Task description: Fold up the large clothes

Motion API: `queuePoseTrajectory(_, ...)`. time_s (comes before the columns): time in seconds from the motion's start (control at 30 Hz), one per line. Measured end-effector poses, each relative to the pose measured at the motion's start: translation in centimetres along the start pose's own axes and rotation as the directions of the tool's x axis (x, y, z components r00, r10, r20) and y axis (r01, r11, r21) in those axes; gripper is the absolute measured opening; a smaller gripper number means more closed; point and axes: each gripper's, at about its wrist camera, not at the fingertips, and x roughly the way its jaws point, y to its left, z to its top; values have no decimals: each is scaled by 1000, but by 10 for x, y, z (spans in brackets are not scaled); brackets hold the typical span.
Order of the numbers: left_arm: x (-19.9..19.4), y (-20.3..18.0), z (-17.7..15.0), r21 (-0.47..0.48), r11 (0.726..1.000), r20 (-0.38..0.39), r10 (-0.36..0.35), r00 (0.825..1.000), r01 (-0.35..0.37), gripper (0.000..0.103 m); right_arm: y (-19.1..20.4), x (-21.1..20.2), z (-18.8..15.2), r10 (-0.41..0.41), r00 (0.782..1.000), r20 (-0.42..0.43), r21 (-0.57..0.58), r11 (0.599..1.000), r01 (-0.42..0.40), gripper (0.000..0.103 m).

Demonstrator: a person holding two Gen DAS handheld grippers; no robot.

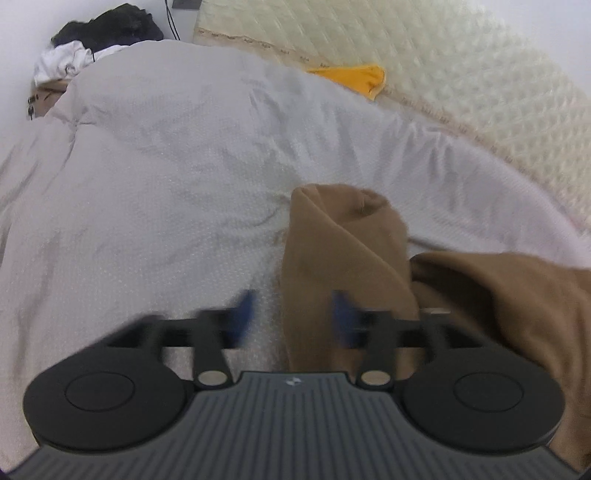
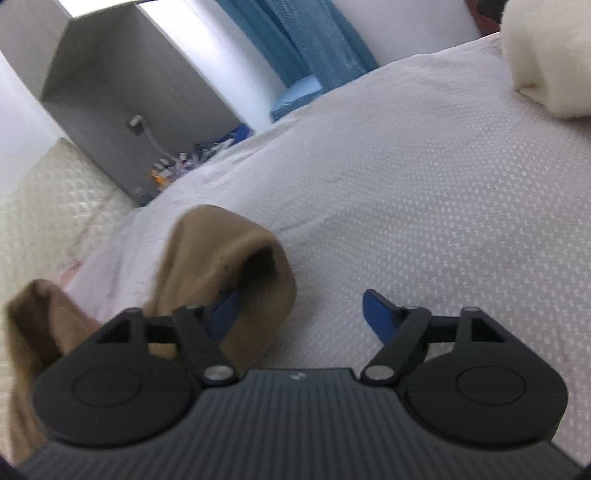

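Note:
A brown garment (image 1: pixel 332 240) lies crumpled on the pale bedspread (image 1: pixel 166 166), its folded end standing up at the lower right of the left wrist view. My left gripper (image 1: pixel 293 314) is open, and a strip of the brown cloth runs between its blue pads without being pinched. In the right wrist view the same brown garment (image 2: pixel 214 251) bulges at the lower left on the bedspread (image 2: pixel 406 184). My right gripper (image 2: pixel 301 314) is open. A loop of the cloth hangs around its left finger (image 2: pixel 221 314), while the right finger is free over the cover.
An orange cloth (image 1: pixel 354 77) lies at the edge of a quilted cream mattress (image 1: pixel 443 74). Dark and white clothes (image 1: pixel 103 33) are piled at the far left corner. A cream rolled item (image 2: pixel 546 55), a grey cabinet (image 2: pixel 110 92) and a blue curtain (image 2: pixel 314 37) border the bed.

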Motion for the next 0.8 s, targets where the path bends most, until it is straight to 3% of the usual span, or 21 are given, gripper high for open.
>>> queuePoseTrajectory(0.1, -24, -2, 0, -13, 989, -34, -146, 989, 146, 75, 7, -27, 6, 79, 997, 5, -52, 996, -79, 83)
queuePoseTrajectory(0.23, -48, -31, -7, -10, 942, -83, -335, 938, 336, 77, 37, -62, 9, 264, 965, -3, -144, 954, -261, 84)
queuePoseTrajectory(0.37, -47, -70, -25, -33, 882, -120, -470, 875, 469, 79, 80, -70, 0, 465, 875, -133, -203, 852, -483, 84)
queuePoseTrajectory(0.53, -14, -111, -43, -98, 818, -160, -576, 802, 567, 82, 136, -30, -33, 578, 719, -385, -170, 722, -671, 84)
queuePoseTrajectory(0.63, 16, -124, -52, -151, 792, -172, -610, 773, 592, 84, 165, 2, -52, 575, 681, -453, -179, 690, -701, 84)
queuePoseTrajectory(0.73, 52, -133, -58, -174, 786, -179, -618, 766, 594, 84, 184, 36, -60, 578, 658, -483, -187, 666, -722, 84)
queuePoseTrajectory(0.8, 78, -136, -55, -206, 772, -182, -634, 752, 601, 84, 199, 48, -66, 569, 658, -493, -213, 654, -726, 85)
